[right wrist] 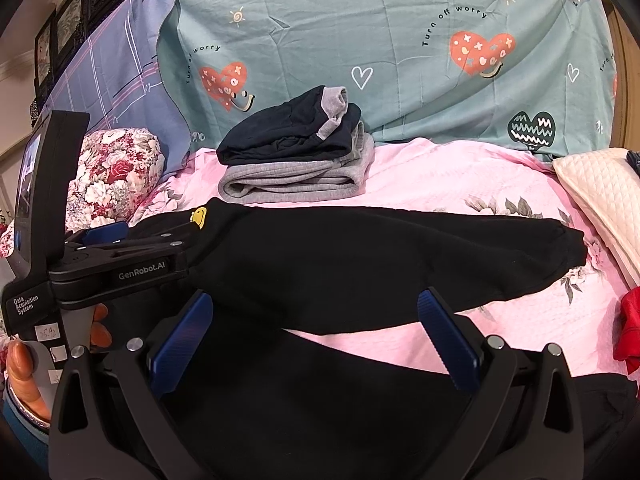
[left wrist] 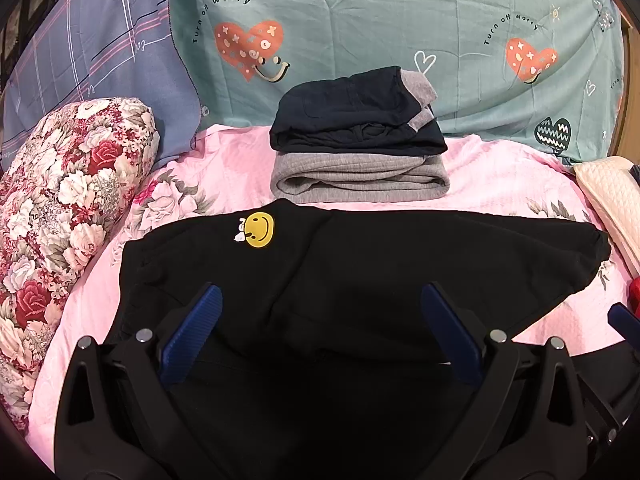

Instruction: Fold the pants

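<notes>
Both claws [left wrist: 320, 320] [right wrist: 316, 324] wide apart

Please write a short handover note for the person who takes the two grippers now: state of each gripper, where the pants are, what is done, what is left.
Left gripper: open, holds nothing, fingers over the waist end of the black pants.
Right gripper: open, holds nothing, over the nearer leg.
Black pants: spread across the pink sheet, smiley patch toward the left, far leg cuff toward the right. The two legs are apart, not laid together.
Done: two pairs already folded and stacked behind, dark pair on grey pair.
Left: the black pants show no fold yet; probably bring the legs together first, then fold and stack.
</notes>
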{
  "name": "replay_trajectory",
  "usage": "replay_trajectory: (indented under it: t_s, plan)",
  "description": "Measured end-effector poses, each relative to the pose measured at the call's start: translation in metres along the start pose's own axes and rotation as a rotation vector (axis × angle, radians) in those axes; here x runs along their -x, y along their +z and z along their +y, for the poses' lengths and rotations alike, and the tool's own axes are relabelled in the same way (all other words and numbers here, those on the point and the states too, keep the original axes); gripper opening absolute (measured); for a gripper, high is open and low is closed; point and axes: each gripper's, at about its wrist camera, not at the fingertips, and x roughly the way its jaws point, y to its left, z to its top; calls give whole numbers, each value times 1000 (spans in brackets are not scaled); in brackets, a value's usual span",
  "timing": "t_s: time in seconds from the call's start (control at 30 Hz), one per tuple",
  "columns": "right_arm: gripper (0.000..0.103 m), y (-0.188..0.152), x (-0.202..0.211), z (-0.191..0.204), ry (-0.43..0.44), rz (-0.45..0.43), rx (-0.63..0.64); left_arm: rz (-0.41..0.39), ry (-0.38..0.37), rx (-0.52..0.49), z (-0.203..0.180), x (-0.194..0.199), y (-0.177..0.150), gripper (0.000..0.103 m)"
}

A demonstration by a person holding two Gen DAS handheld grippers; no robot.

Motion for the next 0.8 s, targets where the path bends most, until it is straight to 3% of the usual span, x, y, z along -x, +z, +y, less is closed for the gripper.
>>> replay_trajectory:
  t_s: [0.8]
  plan:
    - [102, 0, 0, -1, 5, 3, -7, 9, 1, 3, 1, -3, -2, 101]
